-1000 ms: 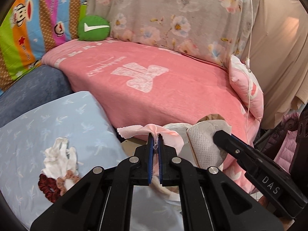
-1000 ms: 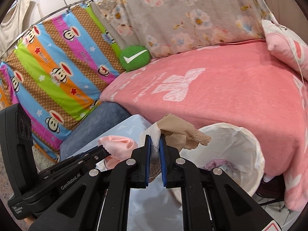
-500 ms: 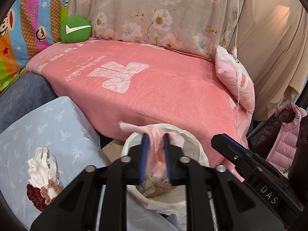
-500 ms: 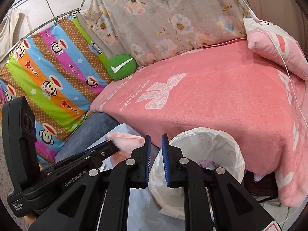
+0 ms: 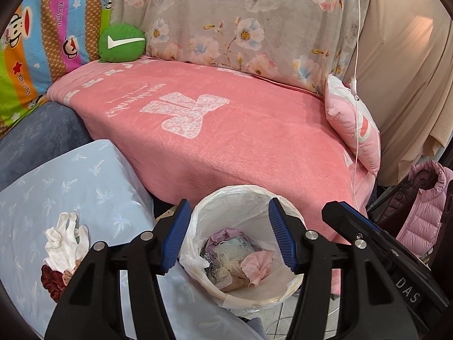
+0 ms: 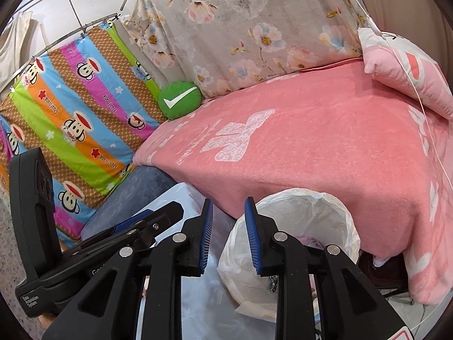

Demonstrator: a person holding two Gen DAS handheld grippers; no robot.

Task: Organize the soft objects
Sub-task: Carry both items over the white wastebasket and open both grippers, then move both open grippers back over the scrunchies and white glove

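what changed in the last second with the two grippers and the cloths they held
Both let go: the left gripper has just been opening and its pink cloth now lies in the lined bin; the right gripper, also opening, is empty. White cloth on the blue pillow stayed put.

My left wrist camera looks forward and steeply down along its own fingers, close above the lined bin (image 5: 243, 206), so I see straight into its mouth. My right wrist camera sits just to the right of it, tilted down less, and catches the same bin (image 6: 300, 204) from the side, near the rim. Both face the pink blanket (image 5: 226, 130) and the floral sheet (image 5: 243, 17) behind it. Each view also catches the other gripper's body at its edge, and both share the green cushion (image 6: 179, 100).
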